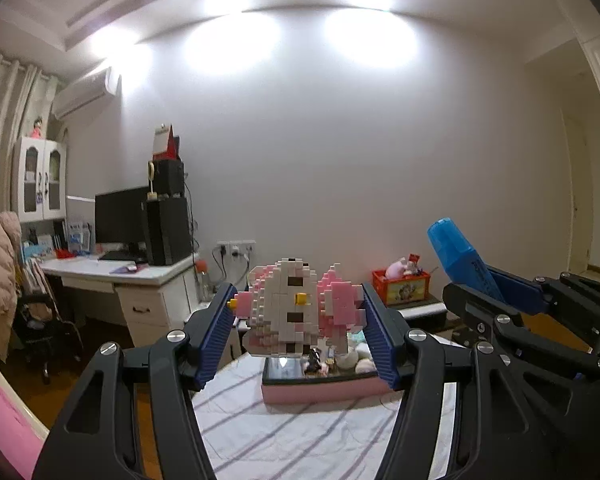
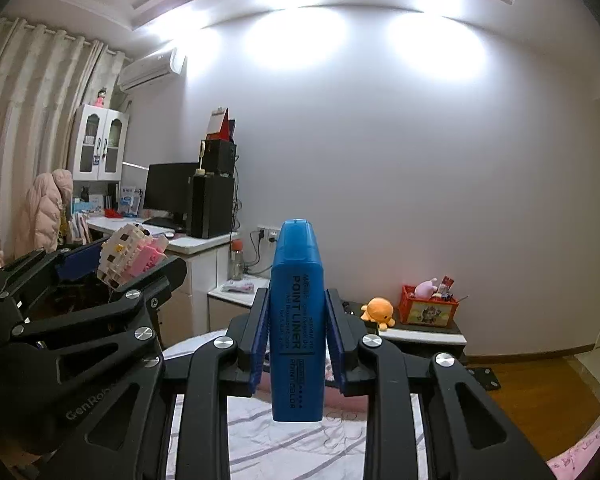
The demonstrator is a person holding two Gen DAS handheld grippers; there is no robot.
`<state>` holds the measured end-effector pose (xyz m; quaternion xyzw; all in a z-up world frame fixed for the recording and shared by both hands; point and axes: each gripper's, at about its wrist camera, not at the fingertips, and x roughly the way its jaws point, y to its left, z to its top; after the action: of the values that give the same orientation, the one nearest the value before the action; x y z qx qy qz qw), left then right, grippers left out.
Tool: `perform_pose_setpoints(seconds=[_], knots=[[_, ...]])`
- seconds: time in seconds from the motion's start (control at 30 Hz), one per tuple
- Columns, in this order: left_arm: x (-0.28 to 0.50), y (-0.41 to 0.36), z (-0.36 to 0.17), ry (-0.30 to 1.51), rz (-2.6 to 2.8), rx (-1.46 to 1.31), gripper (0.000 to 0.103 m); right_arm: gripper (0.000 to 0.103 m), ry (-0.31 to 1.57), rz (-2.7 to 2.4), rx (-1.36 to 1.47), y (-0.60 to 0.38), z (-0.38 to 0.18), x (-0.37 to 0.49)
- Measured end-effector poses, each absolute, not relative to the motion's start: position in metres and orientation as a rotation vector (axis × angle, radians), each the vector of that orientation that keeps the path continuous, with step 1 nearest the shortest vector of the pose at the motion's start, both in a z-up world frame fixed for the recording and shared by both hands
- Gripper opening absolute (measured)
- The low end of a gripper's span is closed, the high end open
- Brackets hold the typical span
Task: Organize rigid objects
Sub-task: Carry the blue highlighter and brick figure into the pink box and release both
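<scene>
Holding both items up in the air, block figure in our left gripper (image 1: pixel 298 316), blue highlighter (image 2: pixel 296 320) in our right gripper (image 2: pixel 298 332).

We see the left jaws half spread, pinching the pink-and-white block figure (image 1: pixel 300 308) by its two sides above the striped bedsheet (image 1: pixel 300 432) and a pink-edged tray (image 1: pixel 320 392); right jaws pressed tight on the highlighter's flat barrel, cap end up. We judge the figure light but fragile, studs may pop off, so squeeze gently on the broad flanks. Highlighter is stiff, light, slick plastic; mid-barrel hold is best.
</scene>
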<state>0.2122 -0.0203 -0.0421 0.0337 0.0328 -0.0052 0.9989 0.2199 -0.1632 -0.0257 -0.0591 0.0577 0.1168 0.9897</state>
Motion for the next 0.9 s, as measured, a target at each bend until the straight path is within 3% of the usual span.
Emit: perform_pose_setpoints(seconds=[0.47, 0.9], knots=[[0.260, -0.029, -0.050, 0.079, -0.025, 0.096, 0.062, 0.027, 0.128, 0.211, -0.142, -0.163, -0.035, 0.255], [0.431, -0.035, -0.092, 0.351, -0.155, 0.064, 0.062, 0.027, 0.292, 0.194, -0.206, -0.164, -0.071, 0.396]])
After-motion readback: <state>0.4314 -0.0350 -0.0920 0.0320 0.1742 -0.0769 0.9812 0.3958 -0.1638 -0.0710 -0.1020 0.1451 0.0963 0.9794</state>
